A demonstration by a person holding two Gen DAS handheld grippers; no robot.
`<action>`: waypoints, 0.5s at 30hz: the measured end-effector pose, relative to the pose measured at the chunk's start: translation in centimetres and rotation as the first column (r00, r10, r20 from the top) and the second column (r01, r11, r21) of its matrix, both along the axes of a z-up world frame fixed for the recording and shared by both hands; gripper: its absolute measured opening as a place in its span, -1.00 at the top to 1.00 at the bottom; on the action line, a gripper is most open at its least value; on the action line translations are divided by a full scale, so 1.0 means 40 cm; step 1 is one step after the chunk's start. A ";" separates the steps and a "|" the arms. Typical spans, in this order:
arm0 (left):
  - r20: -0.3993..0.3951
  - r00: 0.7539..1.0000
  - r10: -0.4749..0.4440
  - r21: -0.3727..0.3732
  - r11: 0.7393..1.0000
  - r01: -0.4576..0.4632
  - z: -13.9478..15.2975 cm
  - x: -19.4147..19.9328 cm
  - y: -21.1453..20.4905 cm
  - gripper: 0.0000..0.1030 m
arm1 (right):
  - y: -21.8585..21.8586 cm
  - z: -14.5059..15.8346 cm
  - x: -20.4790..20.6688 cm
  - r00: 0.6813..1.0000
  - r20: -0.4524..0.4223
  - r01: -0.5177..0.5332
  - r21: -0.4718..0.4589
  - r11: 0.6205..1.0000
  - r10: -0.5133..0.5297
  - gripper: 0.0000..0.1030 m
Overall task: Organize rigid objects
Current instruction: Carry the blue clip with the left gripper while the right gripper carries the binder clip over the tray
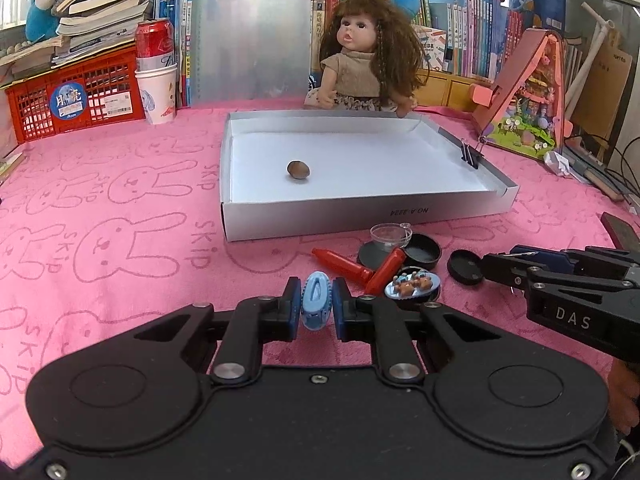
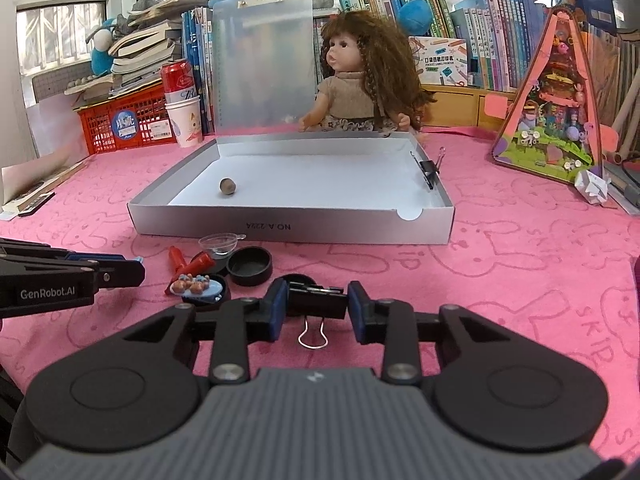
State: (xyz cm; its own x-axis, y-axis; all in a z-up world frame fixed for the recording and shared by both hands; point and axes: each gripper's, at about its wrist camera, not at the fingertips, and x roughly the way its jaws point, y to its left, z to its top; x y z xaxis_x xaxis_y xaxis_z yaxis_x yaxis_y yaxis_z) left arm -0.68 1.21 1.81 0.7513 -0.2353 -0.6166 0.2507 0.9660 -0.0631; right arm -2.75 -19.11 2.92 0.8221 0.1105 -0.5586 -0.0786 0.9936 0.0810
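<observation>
My left gripper [image 1: 316,300] is shut on a light-blue oval toy [image 1: 316,308], held just above the pink cloth. My right gripper [image 2: 316,304] is shut on a black binder clip [image 2: 316,300], whose wire handle hangs toward me. Ahead lies an open silver box [image 1: 360,216] with a brown nut [image 1: 298,171] inside and another binder clip [image 1: 470,156] on its right wall. Between the grippers and the box lie red crayon-like pieces [image 1: 340,264], a clear small cup [image 1: 391,236], black lids [image 1: 422,250] and a blue dish of tiny bears [image 1: 412,286].
A doll [image 1: 360,52] sits behind the box, beside the upright metal lid [image 1: 250,32]. A red crate [image 1: 76,96] and a can in a paper cup [image 1: 156,76] stand back left. A triangular toy house [image 2: 552,104] stands back right, with bookshelves behind.
</observation>
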 end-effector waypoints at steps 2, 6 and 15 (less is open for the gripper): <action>0.005 1.000 -0.002 -0.004 1.000 0.002 0.005 0.000 -0.001 0.70 | 0.001 0.004 0.000 1.000 0.004 0.001 0.000 1.000 -0.001 0.26; 0.010 1.000 -0.002 -0.012 1.000 0.002 0.015 0.004 -0.004 0.70 | 0.000 0.010 0.006 1.000 0.007 0.005 0.001 1.000 -0.005 0.26; 0.024 1.000 0.004 -0.029 1.000 -0.003 0.036 0.024 -0.007 0.70 | 0.000 0.029 0.018 1.000 0.015 0.011 -0.008 1.000 -0.011 0.26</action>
State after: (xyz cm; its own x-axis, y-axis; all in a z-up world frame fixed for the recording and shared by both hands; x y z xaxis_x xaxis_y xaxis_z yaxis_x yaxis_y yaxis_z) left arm 0.29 0.93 3.26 0.7668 -0.2503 -0.5911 0.2492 0.9647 -0.0852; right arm -2.04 -19.11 4.07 0.8315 0.0971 -0.5469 -0.0690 0.9950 0.0718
